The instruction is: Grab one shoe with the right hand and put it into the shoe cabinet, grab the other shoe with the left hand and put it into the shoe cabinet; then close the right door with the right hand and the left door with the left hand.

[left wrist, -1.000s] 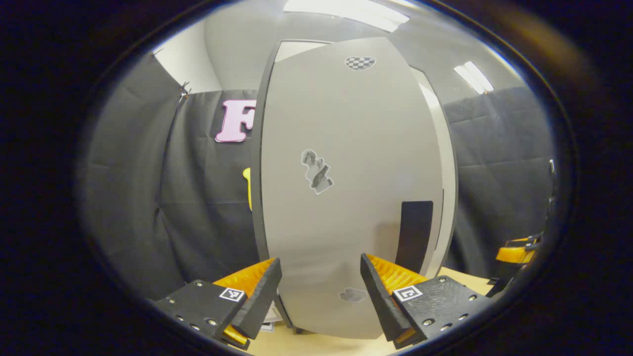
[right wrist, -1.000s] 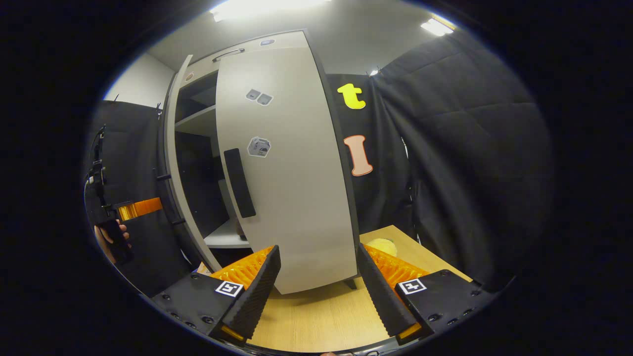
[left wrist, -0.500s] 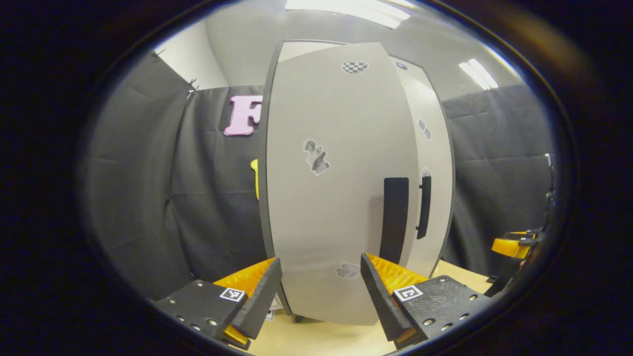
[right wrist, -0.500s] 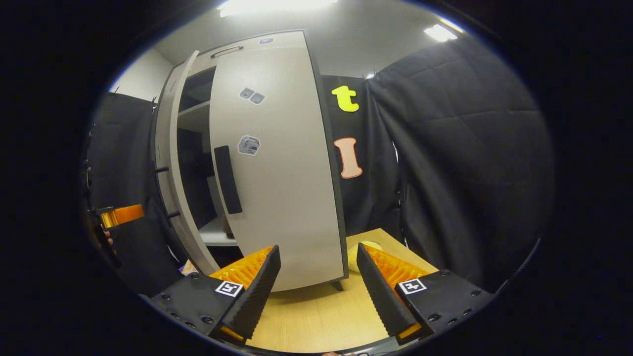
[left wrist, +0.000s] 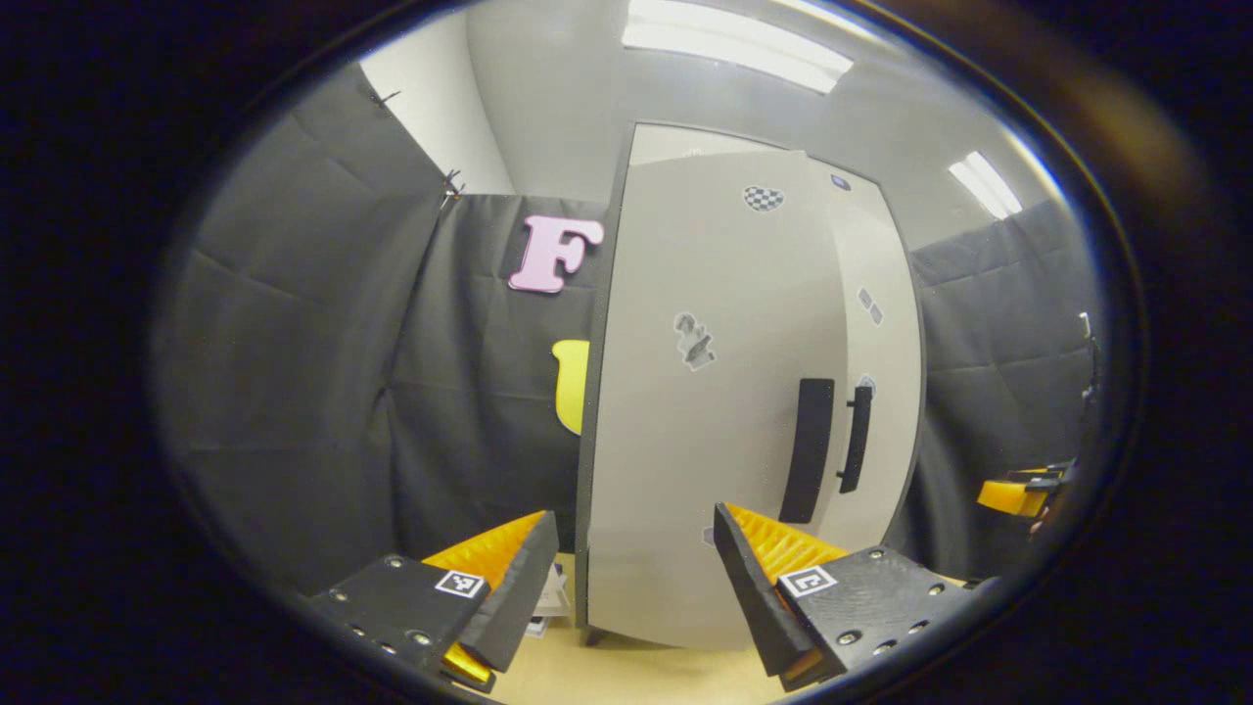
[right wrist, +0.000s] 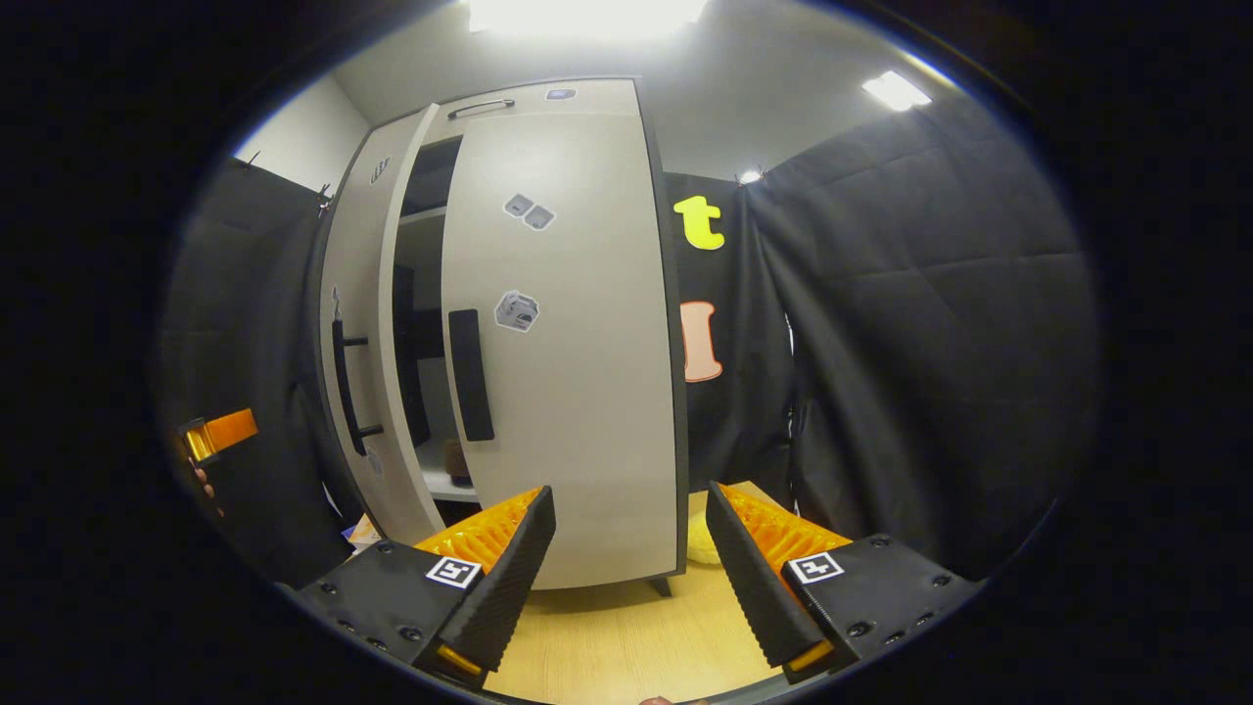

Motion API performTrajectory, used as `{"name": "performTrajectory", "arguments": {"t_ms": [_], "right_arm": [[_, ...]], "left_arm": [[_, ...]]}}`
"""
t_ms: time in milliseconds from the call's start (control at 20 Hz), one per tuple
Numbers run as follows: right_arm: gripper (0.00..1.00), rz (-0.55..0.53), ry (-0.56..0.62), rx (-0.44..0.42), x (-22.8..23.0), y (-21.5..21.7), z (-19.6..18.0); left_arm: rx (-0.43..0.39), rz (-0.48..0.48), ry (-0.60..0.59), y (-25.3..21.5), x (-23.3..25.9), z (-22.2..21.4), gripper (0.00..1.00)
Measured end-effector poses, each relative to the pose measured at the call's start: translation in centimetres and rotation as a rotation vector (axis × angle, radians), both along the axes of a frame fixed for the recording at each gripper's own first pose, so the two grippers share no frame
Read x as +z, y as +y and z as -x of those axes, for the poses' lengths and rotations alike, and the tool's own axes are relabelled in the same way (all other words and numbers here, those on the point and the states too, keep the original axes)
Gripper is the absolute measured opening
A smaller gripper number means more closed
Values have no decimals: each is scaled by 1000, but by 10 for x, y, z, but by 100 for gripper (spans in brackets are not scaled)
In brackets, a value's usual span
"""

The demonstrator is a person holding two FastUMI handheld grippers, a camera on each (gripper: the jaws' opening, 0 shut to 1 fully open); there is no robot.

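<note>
Shoe cabinet (right wrist: 578,323), a tall pale-grey one with smooth flat doors and a few small stickers, stands straight ahead of the right gripper (right wrist: 626,558) on the light wooden tabletop (right wrist: 626,627). Its right door (right wrist: 568,392) looks shut or nearly so, and the left door (right wrist: 367,362) is ajar, leaving a narrow dark gap where a shelf shows (shoes presumably inside, can't really tell). Both doors carry black vertical bar handles (left wrist: 808,450). The left gripper (left wrist: 631,568) faces the left door's outer face, fingers spread wide and holding nothing, probably so it can nudge the panel home. The right gripper's ridged fingers are also apart and empty.
</note>
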State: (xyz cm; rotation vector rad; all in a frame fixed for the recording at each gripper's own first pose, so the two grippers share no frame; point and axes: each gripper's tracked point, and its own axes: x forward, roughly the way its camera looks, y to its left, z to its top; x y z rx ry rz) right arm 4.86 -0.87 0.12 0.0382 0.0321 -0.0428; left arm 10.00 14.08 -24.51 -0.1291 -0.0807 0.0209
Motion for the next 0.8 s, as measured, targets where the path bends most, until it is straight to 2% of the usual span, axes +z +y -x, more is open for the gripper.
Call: {"name": "performTrajectory", "arguments": {"t_ms": [150,200,250,300,350,400,450,500,550,750,800], "right_arm": [[98,-3,36,22,-8,9,-1],[98,0,44,30,-10,12,-3],[98,3,51,39,-10,15,-5],[98,4,54,48,-10,19,-6],[98,4,53,55,-8,22,-7],[98,5,52,63,-7,26,-9],[98,5,52,69,-7,29,-12],[98,4,52,71,-7,31,-13],[98,1,49,74,-6,33,-15],[98,-6,52,83,-6,38,-20],[98,-3,54,82,-6,39,-22]], "left_arm": [[-6,20,36,-2,-16,2,97],[-3,16,40,-1,-18,5,88],[2,11,45,0,-20,6,88],[8,8,48,2,-22,8,93],[12,10,50,2,-23,8,88],[8,15,52,1,-23,9,93],[9,18,55,2,-25,9,88],[14,17,56,4,-27,9,93],[21,15,55,7,-28,10,88],[46,19,45,19,-28,20,97],[47,23,40,21,-26,21,93]]}}
